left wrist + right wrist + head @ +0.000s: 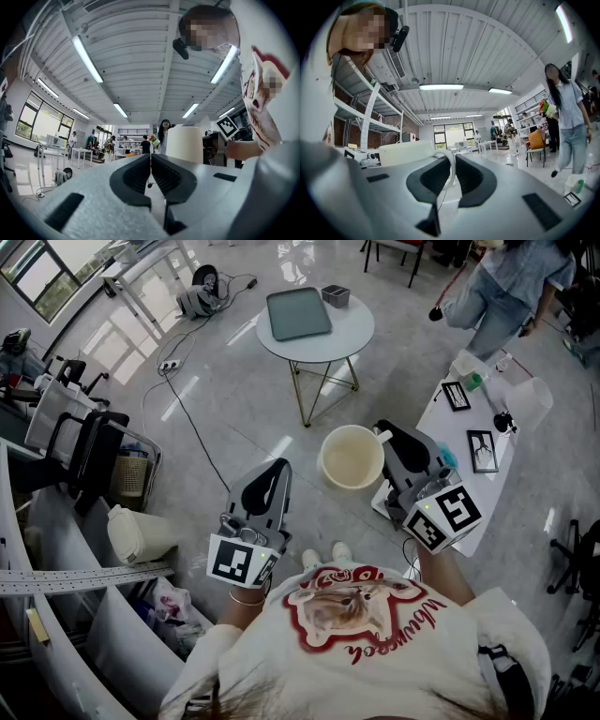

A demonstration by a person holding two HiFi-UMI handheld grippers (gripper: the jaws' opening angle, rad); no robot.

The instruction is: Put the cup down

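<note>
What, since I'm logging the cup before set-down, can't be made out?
- Underside of the cup: head view looks down into it; its own wall hides it.
- Lower part of the cup, left gripper view: cut off behind the left gripper.
- Body of the cup, right gripper view: only rim and handle show past the right gripper.
- Contents of the dark box on the round table: too small, head view.

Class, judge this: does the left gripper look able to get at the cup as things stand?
Probably yes: open air lies between the left gripper and the cup, which the right gripper holds by its handle. The left jaws are shut, though.
</note>
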